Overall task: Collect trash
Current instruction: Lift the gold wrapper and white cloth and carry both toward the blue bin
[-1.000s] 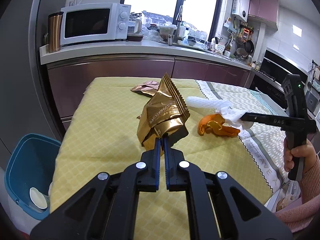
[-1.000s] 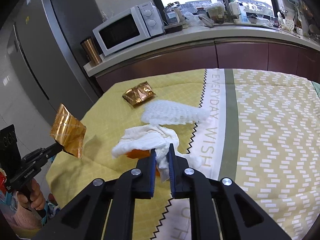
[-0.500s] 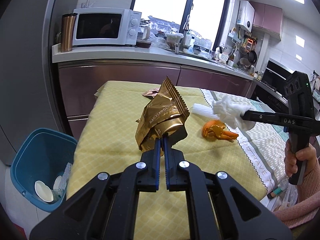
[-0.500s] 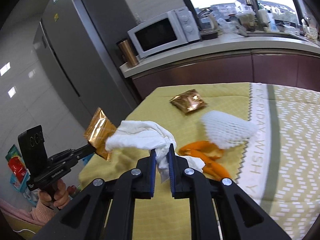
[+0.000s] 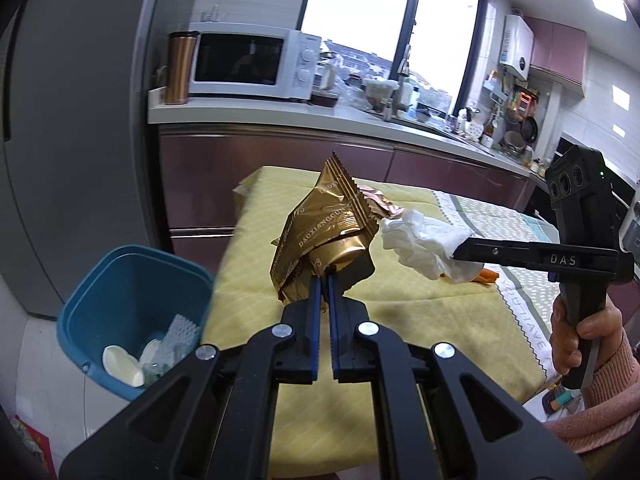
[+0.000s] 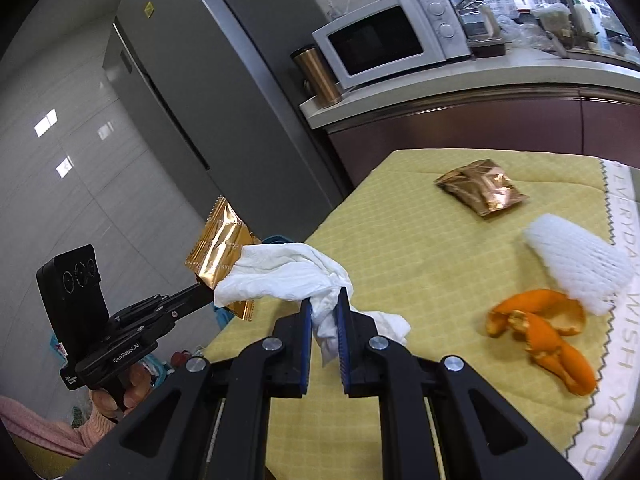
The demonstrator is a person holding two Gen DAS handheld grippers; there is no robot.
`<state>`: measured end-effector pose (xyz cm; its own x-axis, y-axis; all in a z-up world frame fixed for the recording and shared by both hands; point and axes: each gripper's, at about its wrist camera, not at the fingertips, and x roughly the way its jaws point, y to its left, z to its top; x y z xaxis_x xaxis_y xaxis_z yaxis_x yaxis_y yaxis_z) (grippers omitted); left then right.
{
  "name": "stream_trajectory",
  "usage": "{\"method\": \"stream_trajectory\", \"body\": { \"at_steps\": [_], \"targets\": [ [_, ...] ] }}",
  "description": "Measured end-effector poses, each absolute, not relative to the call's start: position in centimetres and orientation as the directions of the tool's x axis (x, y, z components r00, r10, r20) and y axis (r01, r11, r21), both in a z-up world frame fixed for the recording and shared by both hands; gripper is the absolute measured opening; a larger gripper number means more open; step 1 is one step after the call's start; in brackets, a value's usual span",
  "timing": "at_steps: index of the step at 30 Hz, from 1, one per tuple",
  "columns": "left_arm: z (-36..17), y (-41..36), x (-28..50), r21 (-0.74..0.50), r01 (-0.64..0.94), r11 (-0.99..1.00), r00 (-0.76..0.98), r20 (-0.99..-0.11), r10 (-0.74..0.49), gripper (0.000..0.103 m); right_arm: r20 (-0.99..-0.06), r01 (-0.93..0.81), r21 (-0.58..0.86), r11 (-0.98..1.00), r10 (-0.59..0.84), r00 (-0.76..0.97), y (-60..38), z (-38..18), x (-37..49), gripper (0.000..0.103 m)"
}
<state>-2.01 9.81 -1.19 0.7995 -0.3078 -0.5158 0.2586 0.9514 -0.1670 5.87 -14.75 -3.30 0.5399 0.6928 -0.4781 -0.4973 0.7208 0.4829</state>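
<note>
Our left gripper point(image 5: 324, 280) pinches gold wrapper point(image 5: 326, 236); right gripper point(image 6: 323, 312) pinches white tissue point(image 6: 288, 272). Both held above table edge. Blue bin point(image 5: 132, 280) sits lower left on floor; left gripper nearer, we judge.

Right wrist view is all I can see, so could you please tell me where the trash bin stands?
Observer: The blue bin stands on the floor beside the table's left edge, down and left of the left gripper in the left wrist view.
Operator: Thank you. Is anything in it?
Observer: Yes, white scraps and a piece of foam net lie at its bottom.
Operator: How does my tissue sit relative to the wrapper from that side?
Observer: The tissue, clamped in the right gripper, appears just right of the gold wrapper that the left gripper holds. I cannot tell if they touch.
</note>
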Motion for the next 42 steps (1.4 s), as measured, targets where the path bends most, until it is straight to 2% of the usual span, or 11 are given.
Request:
{"method": "stream_trajectory", "body": {
  "at_steps": [16, 42],
  "targets": [
    [-1.1, 14.7, -3.1, -0.169, 0.130, 0.977, 0.829, -0.522, -0.200, 0.004, -0.473, -0.563, 0.511, 0.650, 0.759, 0.447, -9.7, -3.2, 7.7, 0.010],
    [-1.8, 18.7, -3.3, -0.177, 0.031, 0.984, 0.834, -0.538, -0.123, 0.004, -0.479, -0.609, 0.528, 0.592, 0.800, 0.362, -4.6, -3.0, 8.7, 0.010]
  ]
}}
